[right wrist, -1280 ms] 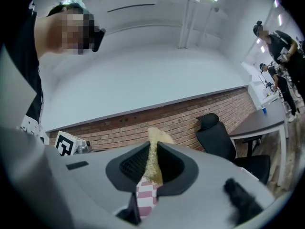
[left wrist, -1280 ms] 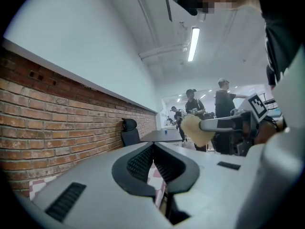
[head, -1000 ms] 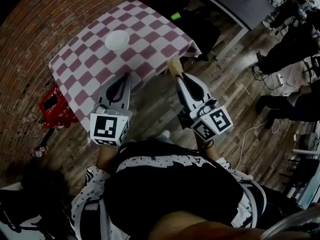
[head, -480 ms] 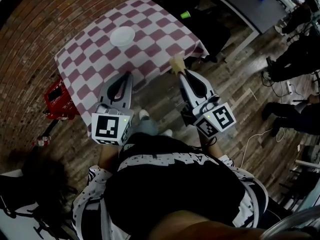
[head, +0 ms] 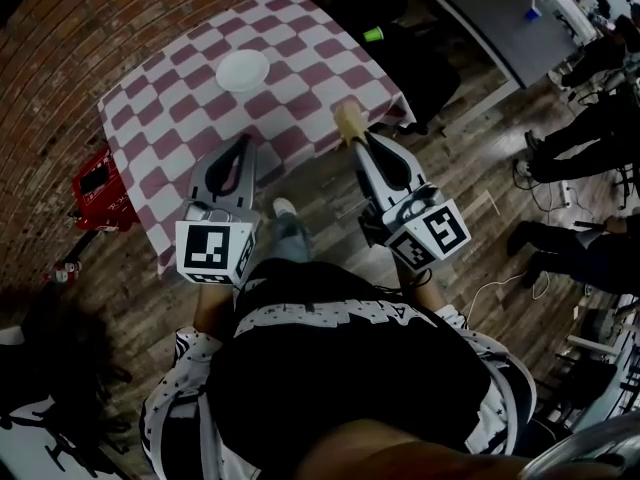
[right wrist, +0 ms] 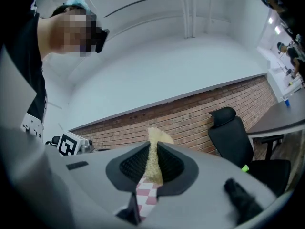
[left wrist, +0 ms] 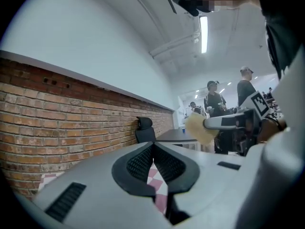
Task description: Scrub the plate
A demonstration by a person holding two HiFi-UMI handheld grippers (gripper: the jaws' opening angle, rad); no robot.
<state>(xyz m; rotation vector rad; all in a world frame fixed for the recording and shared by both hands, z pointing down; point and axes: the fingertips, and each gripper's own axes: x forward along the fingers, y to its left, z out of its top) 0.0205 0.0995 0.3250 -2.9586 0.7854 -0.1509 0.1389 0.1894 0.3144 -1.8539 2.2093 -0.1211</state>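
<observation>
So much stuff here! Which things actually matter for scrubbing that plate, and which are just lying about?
For the job:
plate; sponge clamped in the right gripper; checkered table

Lying about:
red crate; green cup; black chair

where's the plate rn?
Head view: plate lies on the checkered table, upper left, beyond the left gripper and left of the sponge.

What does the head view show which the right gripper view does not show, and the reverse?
Only the head view: the white plate and a red crate. Only the right gripper view: the white wall above the brick. Both: the checkered table and the sponge held in the shut right gripper.
</observation>
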